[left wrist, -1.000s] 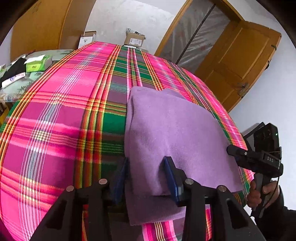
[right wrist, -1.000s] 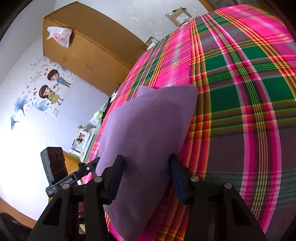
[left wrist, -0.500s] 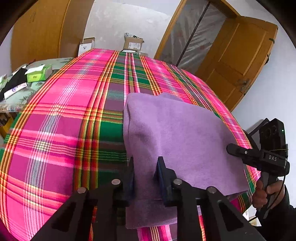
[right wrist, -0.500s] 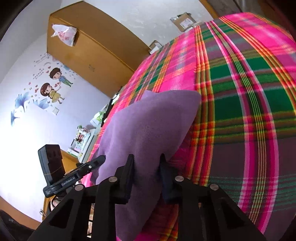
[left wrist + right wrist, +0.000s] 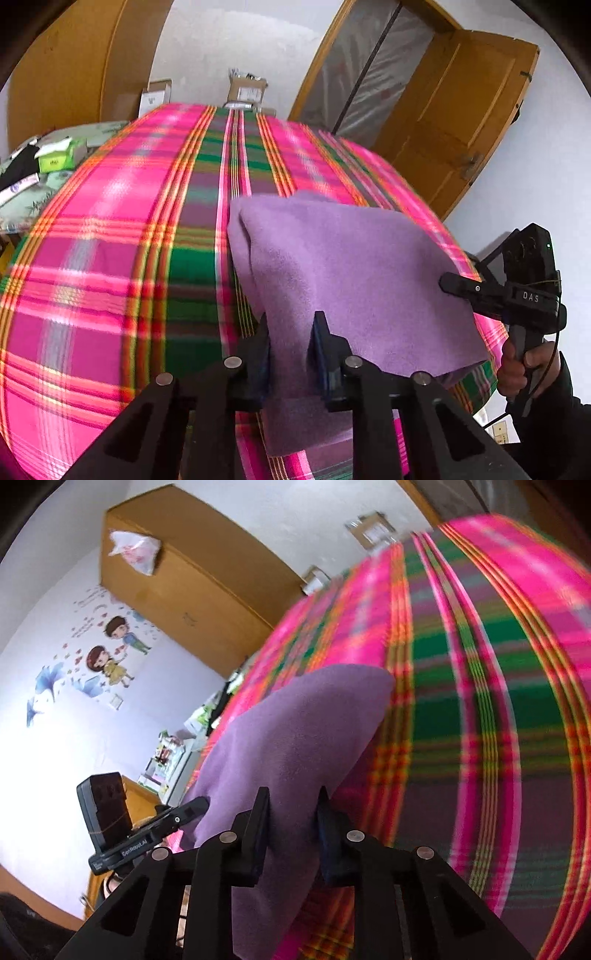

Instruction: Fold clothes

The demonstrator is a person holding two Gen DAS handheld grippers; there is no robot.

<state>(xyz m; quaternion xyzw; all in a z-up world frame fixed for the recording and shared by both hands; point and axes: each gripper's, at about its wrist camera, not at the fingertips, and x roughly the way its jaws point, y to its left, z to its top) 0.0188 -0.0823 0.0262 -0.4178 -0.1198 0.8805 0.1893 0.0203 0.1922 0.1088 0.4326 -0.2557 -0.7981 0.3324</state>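
L hand-held gripper (image 5: 290,345) clamps purple cloth (image 5: 351,280) near edge | R hand-held gripper (image 5: 291,821) same | plaid bed (image 5: 110,258) wide open

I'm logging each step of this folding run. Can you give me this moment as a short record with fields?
surface: pink and green checked cloth over the table
garment: purple cloth, folded, near edge lifted
left claw: pinching the garment's near edge; jaws just closed, then eased slightly
right claw: pinching the same edge further along; same jaw motion
background: wooden door, cardboard boxes
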